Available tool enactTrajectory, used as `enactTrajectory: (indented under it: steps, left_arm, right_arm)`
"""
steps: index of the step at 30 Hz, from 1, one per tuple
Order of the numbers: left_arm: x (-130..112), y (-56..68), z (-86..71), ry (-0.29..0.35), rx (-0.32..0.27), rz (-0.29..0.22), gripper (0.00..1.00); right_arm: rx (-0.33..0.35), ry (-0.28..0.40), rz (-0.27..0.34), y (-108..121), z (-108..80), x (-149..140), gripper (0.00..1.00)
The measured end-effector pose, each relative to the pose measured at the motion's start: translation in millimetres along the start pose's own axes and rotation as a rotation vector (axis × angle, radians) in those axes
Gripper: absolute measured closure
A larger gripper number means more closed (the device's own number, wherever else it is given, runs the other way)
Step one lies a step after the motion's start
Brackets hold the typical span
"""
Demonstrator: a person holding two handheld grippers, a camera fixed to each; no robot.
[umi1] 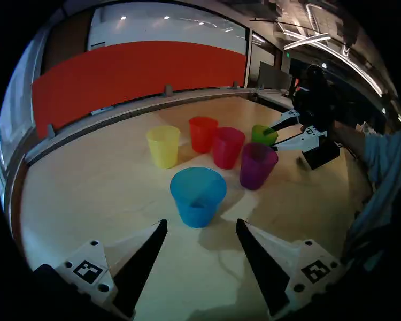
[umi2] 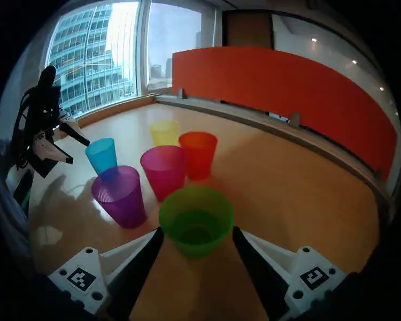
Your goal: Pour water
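Pale wood tabletop (umi1: 93, 182), orange partition (umi1: 136, 69) behind. Left tongs (umi1: 200, 221) apart, blue cup (umi1: 198, 195) just ahead of the tips. Right tongs (umi2: 196, 230) apart around green cup (umi2: 196, 214); contact unclear. Advice: close gently mid-wall, lift upright, clear of the nearby purple cup (umi2: 120, 195). Water level in either cup indistinct.
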State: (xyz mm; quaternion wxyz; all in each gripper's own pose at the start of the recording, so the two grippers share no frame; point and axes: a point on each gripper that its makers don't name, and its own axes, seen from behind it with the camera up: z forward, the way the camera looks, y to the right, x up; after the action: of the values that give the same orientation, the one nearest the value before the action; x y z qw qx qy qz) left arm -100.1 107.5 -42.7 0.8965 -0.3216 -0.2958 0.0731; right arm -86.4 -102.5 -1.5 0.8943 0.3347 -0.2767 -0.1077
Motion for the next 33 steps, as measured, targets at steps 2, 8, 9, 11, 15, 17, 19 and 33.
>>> enactTrajectory:
  steps: [2, 8, 9, 11, 15, 17, 19, 33]
  left_arm:
    - [-1, -0.4, -1.4, 0.005, 0.007, -0.006, 0.05]
    - [1, -2.3, -8.8, 0.025, 0.028, -0.014, 0.04]
    - [1, -2.8, -10.4, 0.029, 0.032, -0.016, 0.05]
    - [4, -4.3, -14.3, 0.039, 0.038, -0.018, 0.04]
    - [9, -9.4, -21.6, 0.065, 0.059, -0.025, 0.04]
    - [11, -11.5, -24.8, 0.077, 0.066, -0.030, 0.04]
    - [13, -13.4, -27.2, 0.086, 0.075, -0.033, 0.04]
    - [32, -32.1, -52.1, 0.203, 0.190, -0.056, 0.04]
  right_arm:
    - [-0.005, 0.005, 0.002, 1, -5.1, -1, 0.00]
    - [-0.036, 0.017, 0.007, 5, -20.1, -5, 0.00]
    - [-0.041, 0.020, 0.008, 5, -22.5, -5, 0.00]
    - [-0.049, 0.030, 0.009, 5, -27.7, -5, 0.00]
    - [-0.064, 0.055, 0.016, 4, -36.4, -2, 0.00]
    - [-0.071, 0.070, 0.023, 3, -40.6, 0, 0.00]
    - [-0.076, 0.083, 0.028, 2, -44.4, 3, 0.00]
    - [-0.146, 0.185, 0.030, 1, -74.2, 27, 0.01]
